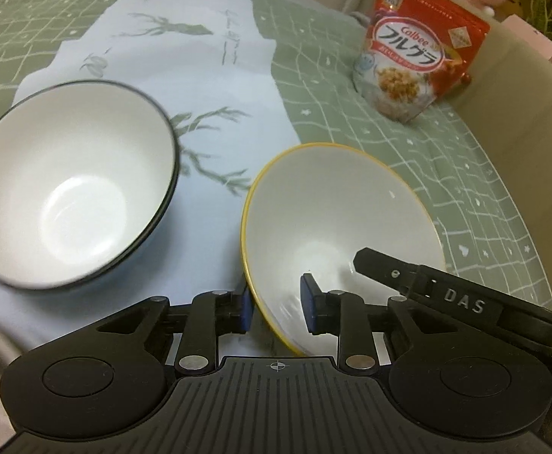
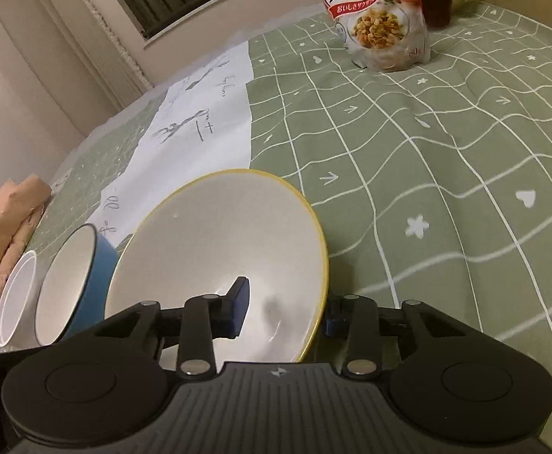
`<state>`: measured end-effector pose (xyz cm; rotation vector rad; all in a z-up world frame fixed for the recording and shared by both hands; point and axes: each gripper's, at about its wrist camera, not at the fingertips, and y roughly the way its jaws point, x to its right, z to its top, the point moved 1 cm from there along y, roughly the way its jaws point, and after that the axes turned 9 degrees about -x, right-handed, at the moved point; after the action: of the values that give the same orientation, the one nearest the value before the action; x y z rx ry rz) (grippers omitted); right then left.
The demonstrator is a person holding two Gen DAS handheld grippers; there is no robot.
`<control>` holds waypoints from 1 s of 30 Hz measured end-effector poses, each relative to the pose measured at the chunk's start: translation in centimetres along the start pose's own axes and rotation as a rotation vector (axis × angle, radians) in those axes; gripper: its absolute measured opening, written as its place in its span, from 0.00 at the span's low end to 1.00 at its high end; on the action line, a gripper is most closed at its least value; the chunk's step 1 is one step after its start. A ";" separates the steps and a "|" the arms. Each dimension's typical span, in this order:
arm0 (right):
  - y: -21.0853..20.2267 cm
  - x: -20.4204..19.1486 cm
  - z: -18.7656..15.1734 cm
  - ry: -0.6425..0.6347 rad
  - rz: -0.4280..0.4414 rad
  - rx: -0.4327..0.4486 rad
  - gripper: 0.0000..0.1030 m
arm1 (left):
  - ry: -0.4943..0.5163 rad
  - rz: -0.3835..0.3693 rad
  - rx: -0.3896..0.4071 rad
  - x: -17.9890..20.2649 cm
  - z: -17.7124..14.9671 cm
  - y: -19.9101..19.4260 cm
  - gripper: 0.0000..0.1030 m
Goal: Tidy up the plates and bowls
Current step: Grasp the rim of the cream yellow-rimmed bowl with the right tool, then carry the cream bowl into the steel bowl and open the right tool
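Nearest the lens in both wrist views is the yellow-rimmed bowl (image 1: pixel 336 234), tilted on the green checked tablecloth (image 1: pixel 465 174), and every place here is given from it. The left gripper (image 1: pixel 277 308) straddles its near rim: one blue pad sits just outside the wall, the other inside the white hollow, and a gap shows at the inner pad, so I read these jaws as part-way closed and not yet pressing. The right gripper (image 2: pixel 283 312) takes the same bowl at its right-hand rim, one pad deep inside, the other tucked behind the outer wall; it looks closed on the rim, holding it. Its black finger shows inside the bowl in the left view.

The dark-rimmed bowl (image 1: pixel 75 185) lies just to the left of the yellow-rimmed bowl, blue outside, mouth open and clear; a smaller white cup (image 2: pixel 14 295) stands beyond it. The granola bag (image 1: pixel 419 49) stands well behind.

The coming move probably turns on that leftward gap: nesting means carrying the held bowl left, over the dark rim. The left hand is nearer.
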<state>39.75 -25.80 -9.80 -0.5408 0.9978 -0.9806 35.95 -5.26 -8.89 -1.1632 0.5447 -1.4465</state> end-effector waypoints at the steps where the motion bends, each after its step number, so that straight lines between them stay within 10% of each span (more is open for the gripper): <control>1: -0.4 -0.3 -0.4 -0.004 0.003 -0.001 0.36 | 0.000 0.001 -0.006 0.0 -0.4 -0.3 0.28; 14: -4.6 -3.0 -9.7 -0.033 0.084 -0.057 0.38 | -0.001 0.013 -0.036 -2.2 -8.5 -6.9 0.29; 30: -4.8 -1.7 -11.1 -0.011 -0.013 0.094 0.39 | -0.150 -0.076 -0.055 -4.3 -9.7 -11.7 0.19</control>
<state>27.54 -26.09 -10.56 -0.4742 0.9347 -1.0298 21.39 -1.00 -4.35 -1.3364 0.4428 -1.4021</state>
